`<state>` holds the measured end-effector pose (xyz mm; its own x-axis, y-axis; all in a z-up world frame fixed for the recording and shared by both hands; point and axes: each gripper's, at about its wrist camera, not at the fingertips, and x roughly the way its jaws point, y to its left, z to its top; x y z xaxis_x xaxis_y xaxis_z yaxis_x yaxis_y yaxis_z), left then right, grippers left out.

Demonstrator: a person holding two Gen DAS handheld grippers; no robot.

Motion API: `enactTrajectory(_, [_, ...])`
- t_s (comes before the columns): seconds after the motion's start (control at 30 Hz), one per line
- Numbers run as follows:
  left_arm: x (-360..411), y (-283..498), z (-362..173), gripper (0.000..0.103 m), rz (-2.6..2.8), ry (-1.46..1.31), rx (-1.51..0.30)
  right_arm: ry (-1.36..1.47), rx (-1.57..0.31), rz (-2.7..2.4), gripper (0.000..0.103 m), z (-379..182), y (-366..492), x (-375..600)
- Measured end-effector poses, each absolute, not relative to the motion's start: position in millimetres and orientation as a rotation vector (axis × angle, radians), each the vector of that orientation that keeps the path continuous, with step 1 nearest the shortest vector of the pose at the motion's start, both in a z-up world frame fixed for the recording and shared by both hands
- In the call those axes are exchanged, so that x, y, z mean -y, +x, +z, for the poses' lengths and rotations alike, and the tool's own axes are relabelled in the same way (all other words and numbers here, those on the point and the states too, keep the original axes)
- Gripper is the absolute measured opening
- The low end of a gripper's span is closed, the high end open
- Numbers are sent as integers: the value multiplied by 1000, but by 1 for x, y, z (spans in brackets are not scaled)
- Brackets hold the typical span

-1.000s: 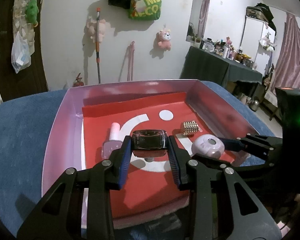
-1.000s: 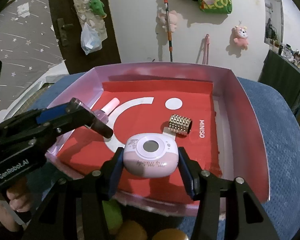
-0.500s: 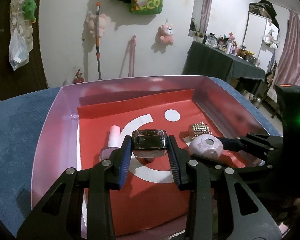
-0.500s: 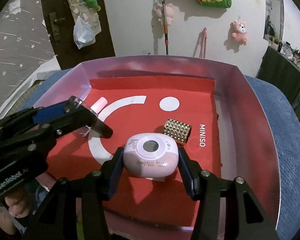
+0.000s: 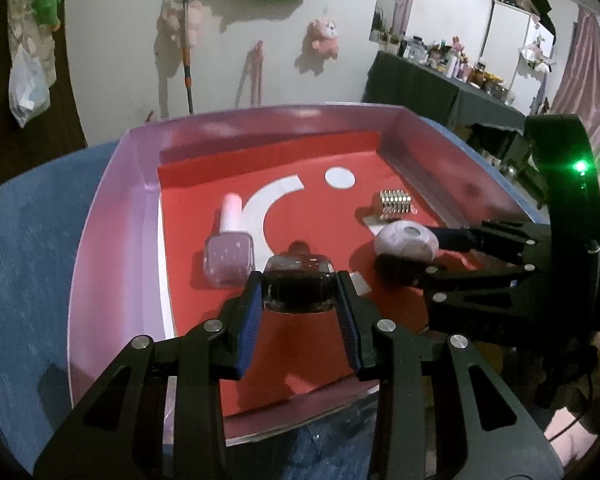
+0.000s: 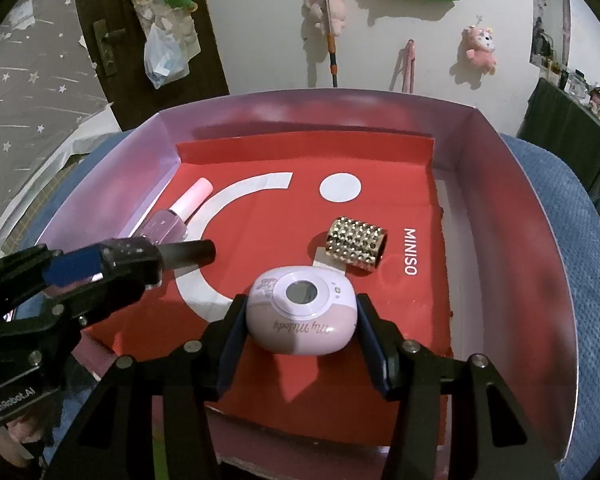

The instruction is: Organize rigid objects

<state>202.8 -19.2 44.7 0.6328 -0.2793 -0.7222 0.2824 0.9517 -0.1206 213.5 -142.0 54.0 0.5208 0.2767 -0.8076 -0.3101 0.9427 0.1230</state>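
Note:
My left gripper point(image 5: 299, 294) is shut on a dark glittery nail polish bottle point(image 5: 298, 285), held low over the red floor of the pink-walled box point(image 5: 100, 232). It also shows in the right wrist view point(image 6: 156, 256), cap pointing right. My right gripper point(image 6: 300, 320) is shut on a pink oval My Melody case point(image 6: 303, 308), held low over the box floor; it also shows in the left wrist view point(image 5: 406, 240). A pale pink nail polish bottle point(image 5: 230, 248) lies on the floor at left. A gold studded cylinder point(image 6: 356, 246) lies at right.
The box point(image 6: 512, 216) sits on a blue cushioned surface point(image 5: 24, 240). Its walls stand on all four sides. A wall with plush toys and a dark cluttered table point(image 5: 440, 88) lie beyond.
Both grippers have moved forward and down into the box with their objects still held. The pale bottle and gold cylinder have not moved.

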Motion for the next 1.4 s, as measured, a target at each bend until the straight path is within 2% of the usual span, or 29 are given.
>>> enactTrajectory(0.3, [7,220,21,33,-291,-13,-952,-58,-975,345,55,54,216,139])
enactTrajectory(1.4, [16,256,18,34,-178,30,-944,-67,-980,271,56,48,246,138])
